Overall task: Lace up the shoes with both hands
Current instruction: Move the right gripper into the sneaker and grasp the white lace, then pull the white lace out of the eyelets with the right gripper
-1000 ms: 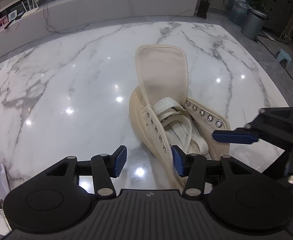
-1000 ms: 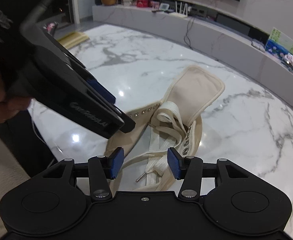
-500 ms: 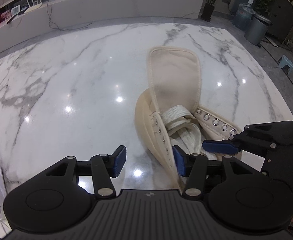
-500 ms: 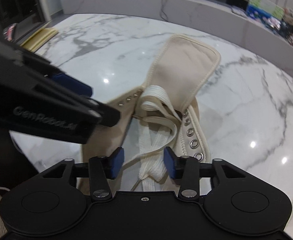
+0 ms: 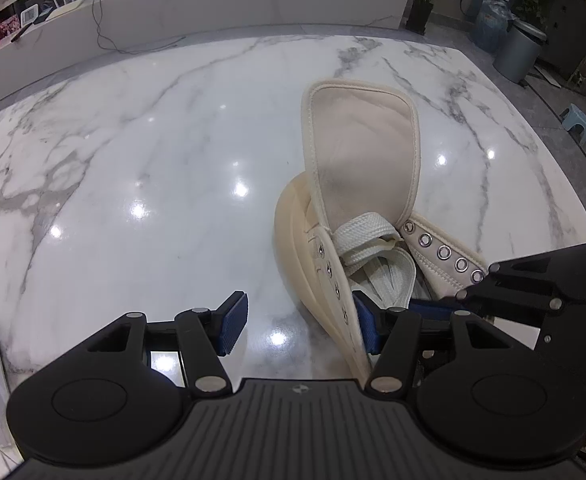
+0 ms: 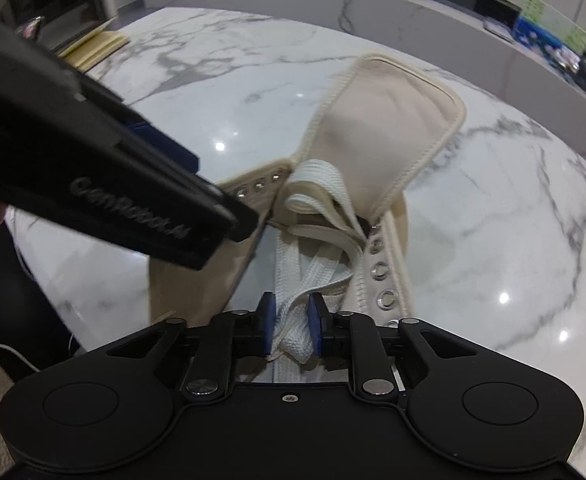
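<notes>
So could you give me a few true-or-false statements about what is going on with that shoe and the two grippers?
1. The right gripper has closed on the white lace. True.
2. The left gripper is clamped shut on the shoe's tongue. False: its fingers stand wide apart, one on each side of the shoe's side wall, and the tongue lies free, folded forward.
3. The shoe is black. False: it is cream coloured.
4. The shoe rests on a white marble table. True.
5. Metal eyelets run along the shoe's opening. True.
</notes>
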{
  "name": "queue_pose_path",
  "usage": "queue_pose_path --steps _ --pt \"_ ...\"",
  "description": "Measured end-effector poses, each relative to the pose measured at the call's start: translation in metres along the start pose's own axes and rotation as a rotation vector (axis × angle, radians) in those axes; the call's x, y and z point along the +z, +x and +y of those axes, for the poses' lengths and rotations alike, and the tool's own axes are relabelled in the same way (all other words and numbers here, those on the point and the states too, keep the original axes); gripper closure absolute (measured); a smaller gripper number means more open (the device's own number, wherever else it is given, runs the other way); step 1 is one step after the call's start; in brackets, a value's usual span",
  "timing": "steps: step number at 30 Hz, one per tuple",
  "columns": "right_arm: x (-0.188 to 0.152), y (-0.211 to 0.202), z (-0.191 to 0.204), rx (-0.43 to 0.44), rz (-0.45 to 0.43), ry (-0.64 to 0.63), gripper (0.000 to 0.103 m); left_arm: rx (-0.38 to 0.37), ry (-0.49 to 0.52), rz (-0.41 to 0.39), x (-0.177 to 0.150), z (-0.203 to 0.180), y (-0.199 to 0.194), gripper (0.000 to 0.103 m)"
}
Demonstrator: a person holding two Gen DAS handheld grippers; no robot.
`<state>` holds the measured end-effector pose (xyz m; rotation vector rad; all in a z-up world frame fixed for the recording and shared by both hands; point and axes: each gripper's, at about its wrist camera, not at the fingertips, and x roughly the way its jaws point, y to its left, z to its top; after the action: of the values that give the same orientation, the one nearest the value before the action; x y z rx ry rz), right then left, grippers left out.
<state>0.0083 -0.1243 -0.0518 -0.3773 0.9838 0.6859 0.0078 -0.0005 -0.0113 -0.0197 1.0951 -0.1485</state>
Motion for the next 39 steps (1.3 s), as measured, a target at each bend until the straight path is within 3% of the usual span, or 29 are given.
queue_pose_path --steps 5,12,18,24,29,31,32,34,39 --pt "-0.006 -0.010 -0.009 0.051 -0.034 0.054 0.098 0.007 -0.003 -0.003 -0.001 -0.001 -0.002 0.048" --pt "-0.008 -0.049 -0.021 0.004 -0.123 0.096 0.098 0.019 0.012 -0.019 -0.004 -0.006 -0.008 0.048" --pt "-0.015 -0.075 -0.043 -0.114 -0.169 0.164 0.099 0.026 0.027 -0.034 -0.007 -0.012 -0.015 0.048" --pt "-0.027 -0.073 -0.073 -0.267 -0.136 0.217 0.100 0.032 0.039 -0.046 -0.010 -0.016 -0.020 0.048" --pt "-0.035 -0.069 -0.086 -0.326 -0.105 0.231 0.098 0.036 0.041 -0.049 -0.012 -0.019 -0.022 0.048" --pt "-0.036 -0.072 -0.083 -0.289 -0.126 0.218 0.090 0.038 0.046 -0.052 -0.012 -0.020 -0.023 0.048" --pt "-0.035 -0.072 -0.081 -0.260 -0.137 0.214 0.077 0.039 0.047 -0.053 -0.012 -0.021 -0.024 0.048" --pt "-0.034 -0.076 -0.075 -0.195 -0.172 0.204 0.062 0.041 0.050 -0.055 -0.012 -0.022 -0.025 0.048" --pt "-0.029 -0.087 -0.063 -0.043 -0.228 0.187 0.057 0.045 0.051 -0.057 -0.015 -0.023 -0.027 0.048"
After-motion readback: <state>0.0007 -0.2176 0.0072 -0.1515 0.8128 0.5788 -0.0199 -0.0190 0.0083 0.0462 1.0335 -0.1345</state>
